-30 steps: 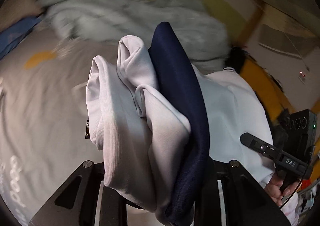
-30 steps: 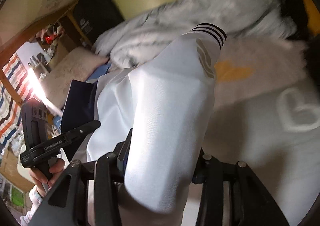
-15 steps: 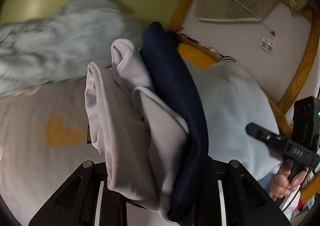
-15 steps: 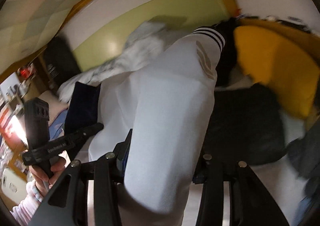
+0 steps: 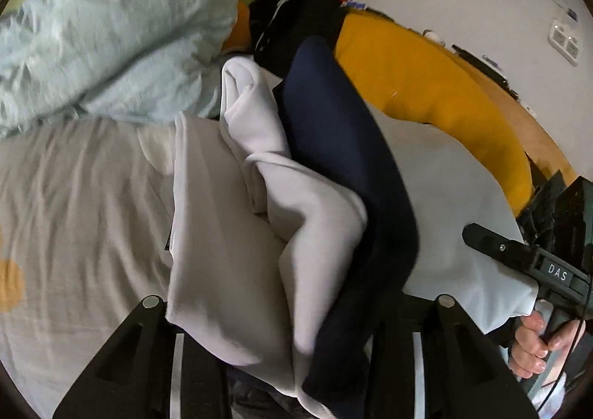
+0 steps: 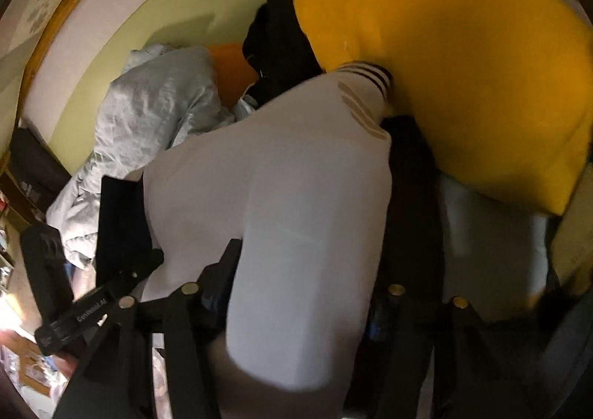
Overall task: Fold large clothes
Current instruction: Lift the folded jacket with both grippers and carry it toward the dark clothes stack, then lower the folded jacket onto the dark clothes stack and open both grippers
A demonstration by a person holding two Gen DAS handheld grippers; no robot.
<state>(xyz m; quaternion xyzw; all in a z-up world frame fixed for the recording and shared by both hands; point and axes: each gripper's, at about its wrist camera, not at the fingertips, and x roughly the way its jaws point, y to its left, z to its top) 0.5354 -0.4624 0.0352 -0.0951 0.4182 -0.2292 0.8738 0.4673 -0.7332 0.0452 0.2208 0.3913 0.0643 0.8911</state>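
Left gripper [image 5: 296, 330]: jaws closed on a bunched white garment [image 5: 229, 263] with a navy panel [image 5: 344, 167]. Folds of white cloth and the navy strip fill the gap between the fingers and rise forward from them. A small dark label shows on the garment's left edge.

Right gripper [image 6: 296, 315]: jaws closed on the same garment [image 6: 296, 196] at another part, a broad smooth white span ending in a dark-striped cuff [image 6: 370, 74] with tan chevron marks just below it. In the left view this gripper [image 5: 526, 256] appears at the right edge, held by a hand [image 5: 533, 345], its finger lying against white cloth. In the right view the left gripper [image 6: 92, 304] appears at lower left beside the navy panel [image 6: 118, 226].

Garment position: held up between both grippers above the bed [image 5: 74, 215], over its far part, close to the pillow and dark clothes.

Bed: grey sheet with an orange print at the left edge of the left view.

Quilt [image 5: 111, 29]: pale blue-grey, crumpled, at the far side of the bed against the green wall [image 6: 192, 3].

Pillow [image 6: 463, 66]: large, yellow-orange, along the right side of the bed, just past the cuff.

Dark clothes [image 5: 292, 26]: black heap between quilt and pillow at the far edge.

Right view is blurred; fine detail there cannot be told.
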